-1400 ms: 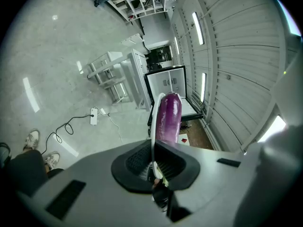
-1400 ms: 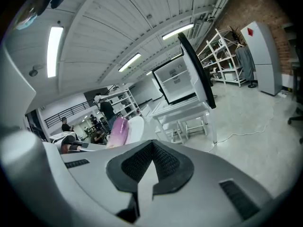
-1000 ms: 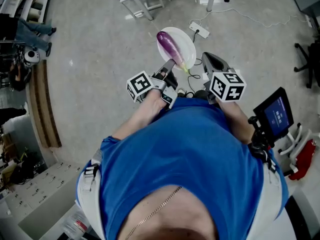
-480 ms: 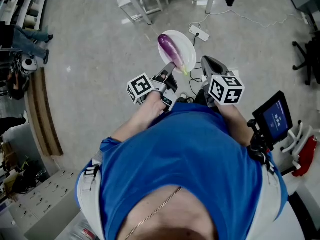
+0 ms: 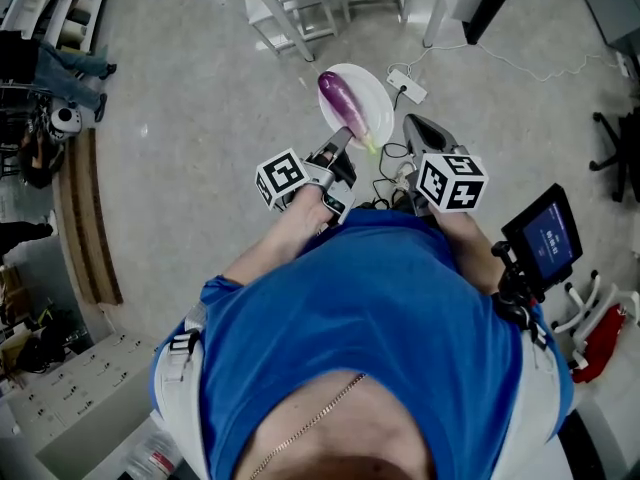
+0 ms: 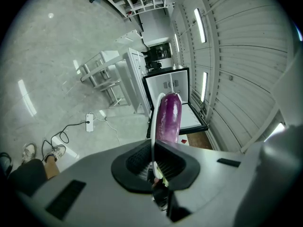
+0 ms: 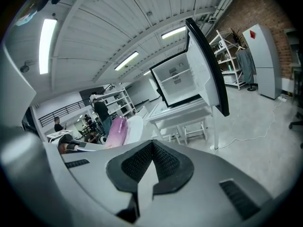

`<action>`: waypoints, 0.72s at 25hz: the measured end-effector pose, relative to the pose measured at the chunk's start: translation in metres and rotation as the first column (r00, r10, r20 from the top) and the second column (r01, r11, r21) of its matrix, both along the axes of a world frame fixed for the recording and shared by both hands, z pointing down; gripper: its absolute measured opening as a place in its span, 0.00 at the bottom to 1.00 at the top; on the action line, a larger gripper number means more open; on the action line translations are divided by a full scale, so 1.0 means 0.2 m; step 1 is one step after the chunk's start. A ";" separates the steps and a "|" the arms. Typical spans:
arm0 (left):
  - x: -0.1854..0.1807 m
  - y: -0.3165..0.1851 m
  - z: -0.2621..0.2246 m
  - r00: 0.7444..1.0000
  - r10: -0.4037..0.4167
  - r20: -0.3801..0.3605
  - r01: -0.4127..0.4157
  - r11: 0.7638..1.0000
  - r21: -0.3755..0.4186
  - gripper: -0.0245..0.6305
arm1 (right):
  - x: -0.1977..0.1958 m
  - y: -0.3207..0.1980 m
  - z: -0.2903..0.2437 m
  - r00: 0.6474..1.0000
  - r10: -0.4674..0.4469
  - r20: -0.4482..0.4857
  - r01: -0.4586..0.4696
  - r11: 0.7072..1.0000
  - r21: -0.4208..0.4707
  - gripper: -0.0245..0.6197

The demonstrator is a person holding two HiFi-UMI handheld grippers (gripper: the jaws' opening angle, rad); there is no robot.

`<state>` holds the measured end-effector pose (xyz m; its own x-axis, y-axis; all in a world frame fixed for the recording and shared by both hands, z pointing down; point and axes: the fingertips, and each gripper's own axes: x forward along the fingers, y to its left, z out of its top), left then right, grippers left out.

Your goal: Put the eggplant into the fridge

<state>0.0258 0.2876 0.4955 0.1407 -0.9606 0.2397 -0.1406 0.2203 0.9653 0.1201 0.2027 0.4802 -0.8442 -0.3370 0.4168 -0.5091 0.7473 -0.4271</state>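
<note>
As the scene reads from the left, we note the left gripper (image 5: 338, 146) first: its fingers are clamped narrow on the near rim of a white plate (image 5: 378, 90), with the thin edge showing between the pads in the left gripper view. The eggplant (image 5: 343, 101) lies lengthwise on that plate, carried in the air above the floor, green stem end toward the gripper and purple bulb away. It is not gripped itself; only the plate bears it. Our judgement: the skin is glossy and smooth and the body rounded, so it will likely roll or slide if the plate tips. The flesh should be firm but would bruise under a hard pinch. The weight looks modest, yet it hangs out from a one-edge hold, so the rim grip takes a levering load. Best to keep the hold on the rim and the plate level. If we took the eggplant direct, the thick middle across its width would suit, not the tapering stem end. Right of the plate, the right gripper (image 5: 422, 126) hovers with fingers closed together on nothing, free to steady the plate's other side. Farthest right, in the right gripper view, the fridge (image 7: 176, 84) appears to sit on a white table (image 7: 182, 113), its door (image 7: 208, 65) open, well apart from the plate.
</note>
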 end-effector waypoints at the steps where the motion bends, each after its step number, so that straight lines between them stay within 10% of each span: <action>1: 0.00 0.00 0.00 1.000 -0.004 0.003 0.004 1.000 0.003 0.07 | 0.00 0.00 0.00 1.000 -0.003 0.003 0.003 1.000 0.004 0.04; 18: -0.03 -0.39 -0.02 0.996 -0.087 0.024 0.086 0.996 0.030 0.07 | 0.06 -0.43 -0.03 0.999 -0.043 -0.005 0.043 0.991 0.125 0.04</action>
<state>0.0207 0.2094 0.4915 0.0510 -0.9754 0.2145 -0.1465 0.2051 0.9677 0.1316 0.1161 0.4752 -0.8583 -0.3499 0.3753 -0.4761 0.8159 -0.3281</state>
